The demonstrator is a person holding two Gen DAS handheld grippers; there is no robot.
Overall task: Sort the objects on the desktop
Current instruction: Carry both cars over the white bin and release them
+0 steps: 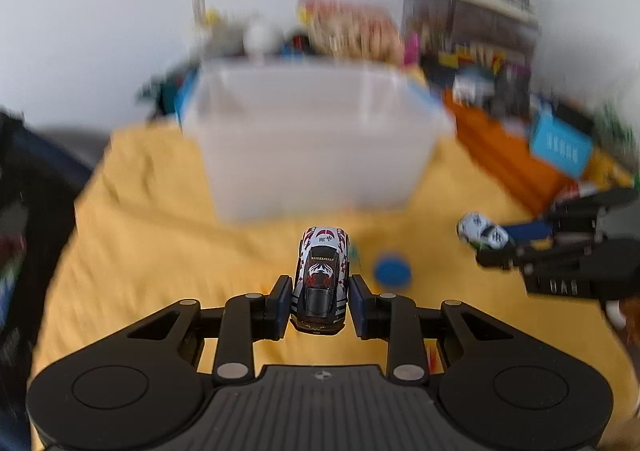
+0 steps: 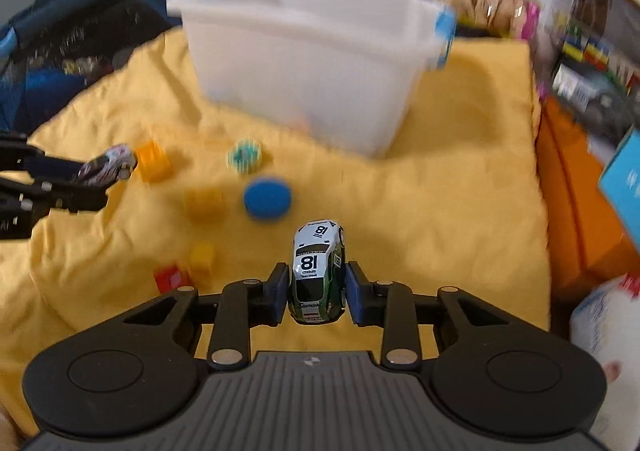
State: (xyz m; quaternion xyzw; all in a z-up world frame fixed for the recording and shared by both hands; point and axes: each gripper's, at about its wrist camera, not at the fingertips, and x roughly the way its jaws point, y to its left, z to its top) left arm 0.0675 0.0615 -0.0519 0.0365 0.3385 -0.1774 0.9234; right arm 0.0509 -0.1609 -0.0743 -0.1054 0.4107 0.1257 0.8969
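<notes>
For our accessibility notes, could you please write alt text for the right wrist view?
The right gripper grips a white-and-green toy car numbered 18 above a yellow cloth. Ahead stands a translucent plastic bin; a blue disc and small blocks lie at left.

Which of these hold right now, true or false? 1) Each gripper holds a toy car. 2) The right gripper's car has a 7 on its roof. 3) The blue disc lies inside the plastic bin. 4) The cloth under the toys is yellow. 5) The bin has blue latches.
1) True: the left gripper clamps a red-and-white toy car, the right gripper a green-and-white toy car.
2) False: its roof shows 18.
3) False: the blue disc lies on the yellow cloth, in front of the translucent plastic bin.
4) True.
5) True: a blue latch sits at each end.
</notes>
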